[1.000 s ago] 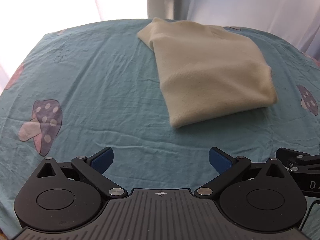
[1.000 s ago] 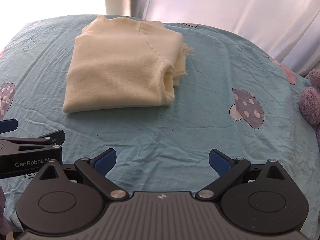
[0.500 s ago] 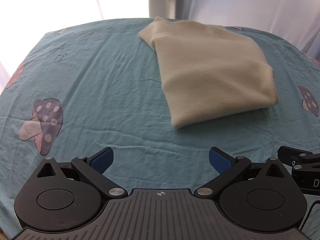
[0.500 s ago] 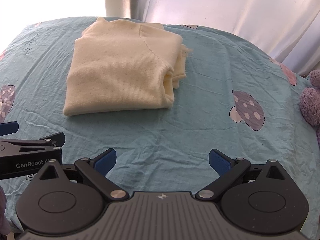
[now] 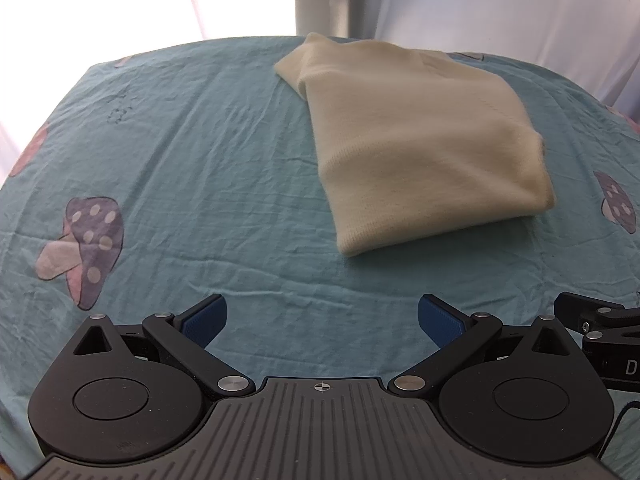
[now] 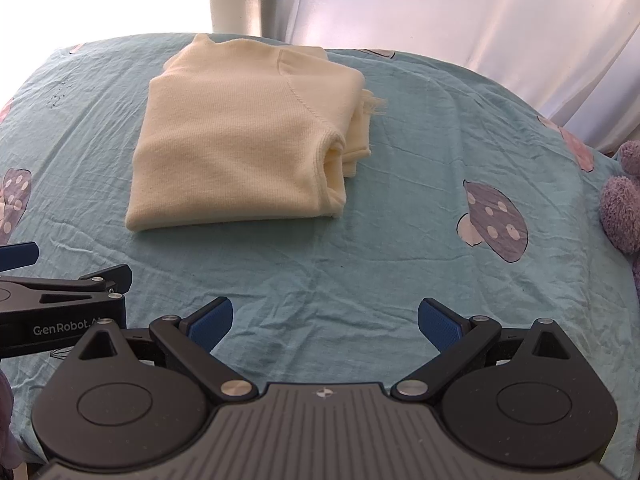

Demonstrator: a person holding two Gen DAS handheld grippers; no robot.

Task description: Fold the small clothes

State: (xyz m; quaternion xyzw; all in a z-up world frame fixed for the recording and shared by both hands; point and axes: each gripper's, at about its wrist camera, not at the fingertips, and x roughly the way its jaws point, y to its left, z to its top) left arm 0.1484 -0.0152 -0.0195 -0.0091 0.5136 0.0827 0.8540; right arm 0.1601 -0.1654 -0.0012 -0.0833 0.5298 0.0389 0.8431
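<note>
Both tongs are empty, with jaws spread wide. The left tongs (image 5: pixel 320 320) and the right tongs (image 6: pixel 325 320) hover low over the near part of the bed sheet (image 5: pixel 192 152), side by side, and neither touches any cloth.

The cream sweater (image 6: pixel 244 136) lies folded into a compact rectangle on the far half of the sheet, well ahead of both tools. From your left tool it sits forward and to the right (image 5: pixel 424 148); from your right tool it sits forward and to the left. It therefore lies roughly on the line between the two tools.

Its long axis appears to run near to far, angled slightly. Fisheye distortion makes the exact angle uncertain. The smooth folded edge faces your left side. The open side, with stacked layers and a frayed edge (image 6: pixel 370 104), faces your right side.

Judge the fold as complete or nearly so. If you need one more fold, the near short edge is the closest grasp line for both tools. Your right tool is better placed for the loose layers.

A purple plush toy (image 6: pixel 624 200) rests at the right edge of the bed, well apart from the sweater.
</note>
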